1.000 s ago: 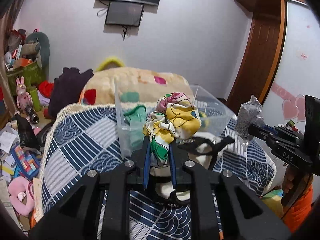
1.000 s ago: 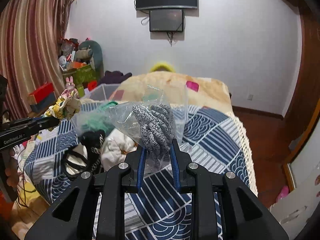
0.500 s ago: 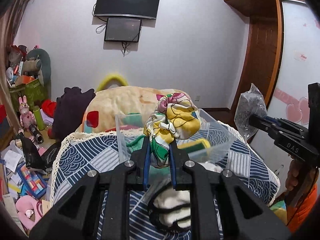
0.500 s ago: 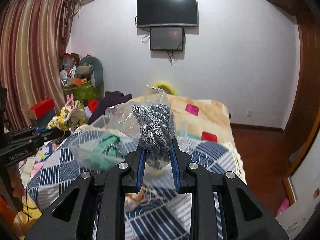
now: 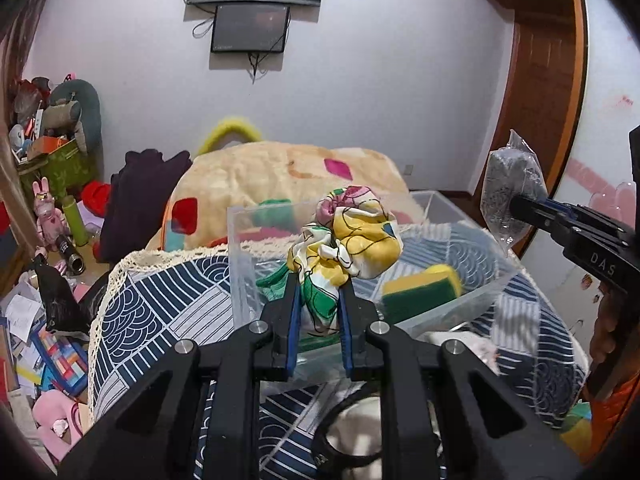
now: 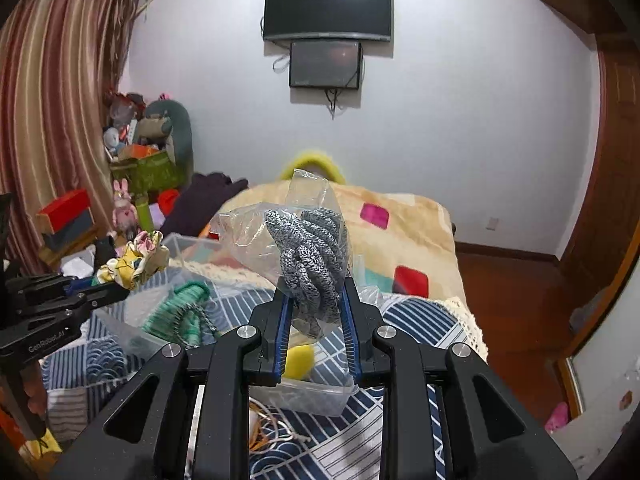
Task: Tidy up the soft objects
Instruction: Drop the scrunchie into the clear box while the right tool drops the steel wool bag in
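My left gripper (image 5: pixel 319 280) is shut on a floral yellow, green and pink cloth (image 5: pixel 349 244) and holds it over the near edge of a clear plastic box (image 5: pixel 240 264) on the bed. The box holds a yellow-green sponge (image 5: pixel 420 290) and green knitwear (image 6: pixel 180 312). My right gripper (image 6: pixel 314 284) is shut on a clear bag of grey knit gloves (image 6: pixel 308 256), held above the box's right side. The right gripper with the bag (image 5: pixel 510 196) shows at the right in the left wrist view. The left gripper with the cloth (image 6: pixel 132 260) shows at the left in the right wrist view.
The box sits on a blue and white patterned bedspread (image 5: pixel 160 292). A cream blanket (image 5: pixel 280 172) lies behind it. White and black fabric (image 5: pixel 360 432) lies just in front of the box. Toys and clutter (image 5: pixel 48 240) fill the floor on the left. A wooden door (image 5: pixel 544 112) stands at the right.
Both grippers, still holding their items, have tilted downward and moved in over the box. The box and its sponge now show closer below the fingers.
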{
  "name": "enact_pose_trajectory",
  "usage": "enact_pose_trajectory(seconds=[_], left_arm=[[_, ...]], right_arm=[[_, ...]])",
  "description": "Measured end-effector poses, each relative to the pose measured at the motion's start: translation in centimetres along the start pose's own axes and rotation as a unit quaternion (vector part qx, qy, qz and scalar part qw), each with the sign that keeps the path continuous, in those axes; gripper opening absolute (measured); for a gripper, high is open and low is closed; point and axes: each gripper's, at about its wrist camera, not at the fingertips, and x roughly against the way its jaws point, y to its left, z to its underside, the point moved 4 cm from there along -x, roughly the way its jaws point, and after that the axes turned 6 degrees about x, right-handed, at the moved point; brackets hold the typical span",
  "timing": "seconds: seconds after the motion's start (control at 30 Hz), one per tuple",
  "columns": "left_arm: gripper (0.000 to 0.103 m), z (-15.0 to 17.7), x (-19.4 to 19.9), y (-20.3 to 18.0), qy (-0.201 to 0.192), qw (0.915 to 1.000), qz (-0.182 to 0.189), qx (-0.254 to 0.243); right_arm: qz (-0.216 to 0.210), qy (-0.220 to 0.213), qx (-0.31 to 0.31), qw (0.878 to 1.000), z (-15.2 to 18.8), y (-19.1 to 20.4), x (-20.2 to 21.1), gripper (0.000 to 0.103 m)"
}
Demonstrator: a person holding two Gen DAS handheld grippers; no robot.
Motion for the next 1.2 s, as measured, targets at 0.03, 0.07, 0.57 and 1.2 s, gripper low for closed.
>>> enact_pose_trajectory(seconds=[0.03, 0.07, 0.57, 1.2], left_arm=[[0.017, 0.1, -0.4, 0.0, 0.003, 1.0000, -0.002, 0.000], [0.017, 0.2, -0.8, 0.2, 0.007, 1.0000, -0.004, 0.000], [0.024, 1.0, -3.5, -0.8, 0.035, 0.9987, -0.012, -0.035], [0.091, 0.3, 0.5, -0.8, -0.001, 0.9997, -0.003, -0.024]], right_arm=[[0.002, 0.008, 0.002, 1.000, 0.2, 0.1, -0.5, 0.021], [0.003, 0.014, 0.004, 1.000, 0.4, 0.0, -0.9, 0.021], [-0.010, 0.078, 0.021, 0.997, 2.6, -0.2, -3.0, 0.022], [-0.023, 0.026, 0.016, 0.999, 1.2, 0.0, 1.1, 0.068]])
